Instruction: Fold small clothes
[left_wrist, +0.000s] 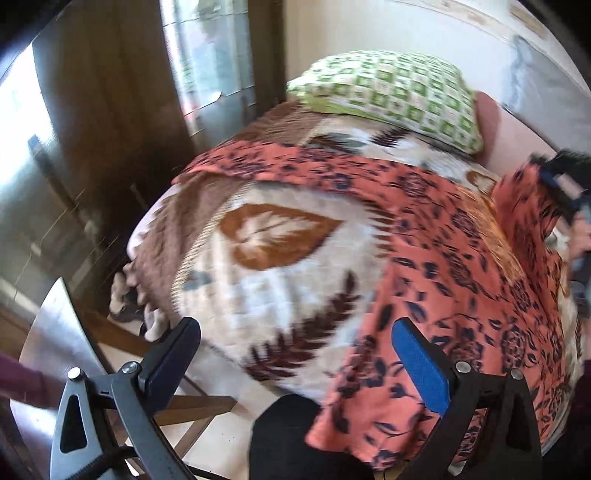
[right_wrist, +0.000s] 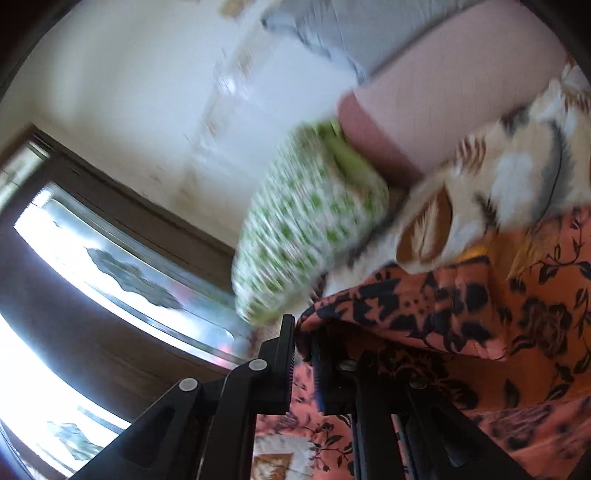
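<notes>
An orange garment with a dark floral print (left_wrist: 454, 258) lies spread over the right side of the bed and hangs over its near edge. My left gripper (left_wrist: 295, 354) is open and empty, held above the bed's near edge, its right blue pad (left_wrist: 421, 365) over the garment. My right gripper (right_wrist: 304, 347) is shut on an edge of the orange garment (right_wrist: 461, 317) and holds it lifted off the bed. In the left wrist view the right gripper (left_wrist: 561, 177) is at the far right with the raised cloth.
A cream and brown leaf-pattern blanket (left_wrist: 266, 236) covers the bed. A green-checked pillow (left_wrist: 391, 92) lies at the bed's far end against the pale wall. A window (left_wrist: 210, 55) and dark curtain are at the left. A wooden chair (left_wrist: 59, 332) stands at the lower left.
</notes>
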